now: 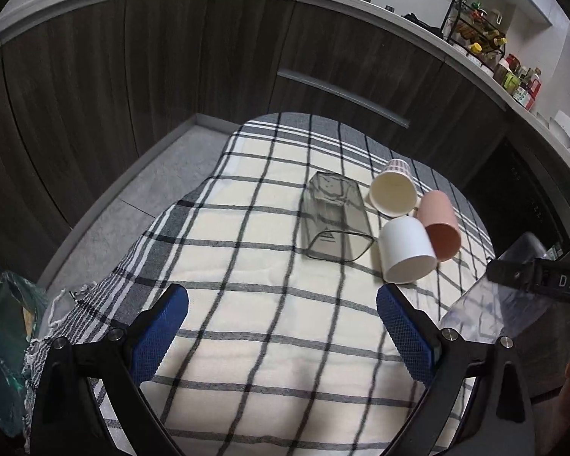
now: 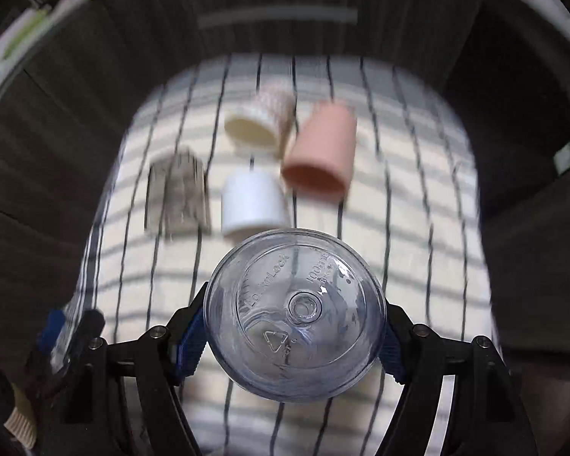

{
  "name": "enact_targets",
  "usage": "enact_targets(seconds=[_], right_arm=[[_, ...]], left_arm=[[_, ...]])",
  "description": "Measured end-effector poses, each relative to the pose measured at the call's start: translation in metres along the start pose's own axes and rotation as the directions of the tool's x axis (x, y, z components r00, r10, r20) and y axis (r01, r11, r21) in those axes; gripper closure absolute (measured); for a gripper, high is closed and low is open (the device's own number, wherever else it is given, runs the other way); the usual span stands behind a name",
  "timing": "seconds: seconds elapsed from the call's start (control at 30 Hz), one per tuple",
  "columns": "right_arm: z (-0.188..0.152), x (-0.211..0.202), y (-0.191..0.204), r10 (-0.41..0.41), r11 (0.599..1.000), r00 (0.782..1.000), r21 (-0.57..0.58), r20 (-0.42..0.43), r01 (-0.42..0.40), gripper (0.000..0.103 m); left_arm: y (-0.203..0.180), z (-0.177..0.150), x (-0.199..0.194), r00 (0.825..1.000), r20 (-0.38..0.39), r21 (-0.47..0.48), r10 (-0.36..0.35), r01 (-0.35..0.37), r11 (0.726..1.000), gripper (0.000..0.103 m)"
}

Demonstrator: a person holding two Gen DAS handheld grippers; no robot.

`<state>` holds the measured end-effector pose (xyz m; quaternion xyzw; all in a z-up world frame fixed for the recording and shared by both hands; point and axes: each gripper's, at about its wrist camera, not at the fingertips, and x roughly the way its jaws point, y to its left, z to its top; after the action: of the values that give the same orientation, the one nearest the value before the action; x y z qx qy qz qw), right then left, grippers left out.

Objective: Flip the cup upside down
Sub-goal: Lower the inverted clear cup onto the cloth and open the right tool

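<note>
— Clear cup (image 2: 295,313) pinched in right gripper (image 2: 290,336), base toward lens, aloft over cloth (image 2: 418,266), near white cup (image 2: 252,203). Left gripper (image 1: 282,336)?

— Spread, empty. Mid-flip, seemingly; next: mouth down, onto cloth.

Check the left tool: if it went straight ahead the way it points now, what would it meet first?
Probably the checked tablecloth: the open left tool points down at bare cloth. The smoky square cup lies farther along, slightly right; depth is unclear.
</note>
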<state>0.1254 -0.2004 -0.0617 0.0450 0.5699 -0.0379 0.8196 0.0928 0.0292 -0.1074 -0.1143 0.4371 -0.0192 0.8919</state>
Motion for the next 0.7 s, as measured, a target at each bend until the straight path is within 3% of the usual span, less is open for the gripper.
enact_targets(seconds=[0.13, 0.27, 0.57, 0.7], right_arm=[[-0.004, 0.015, 0.004, -0.072, 0.997, 0.987, 0.0, 0.141, 0.073, 0.029], [-0.017, 0.022, 0.003, -0.1, 0.995, 0.96, 0.016, 0.26, 0.099, 0.029], [-0.033, 0.055, 0.005, -0.107, 0.994, 0.966, 0.043, 0.233, 0.099, 0.029], [-0.038, 0.056, 0.013, -0.13, 0.991, 0.955, 0.013, 0.266, 0.132, 0.029]], left_arm=[[0.004, -0.006, 0.003, 0.999, 0.03, 0.014, 0.021, -0.021, 1.0, 0.002], [0.003, -0.012, 0.008, 0.998, 0.045, 0.041, 0.033, -0.035, 0.999, 0.002], [0.007, -0.017, 0.023, 0.999, 0.007, 0.041, 0.047, -0.047, 0.998, 0.002], [0.006, -0.017, 0.024, 0.999, 0.006, 0.05, 0.043, -0.043, 0.998, 0.002]])
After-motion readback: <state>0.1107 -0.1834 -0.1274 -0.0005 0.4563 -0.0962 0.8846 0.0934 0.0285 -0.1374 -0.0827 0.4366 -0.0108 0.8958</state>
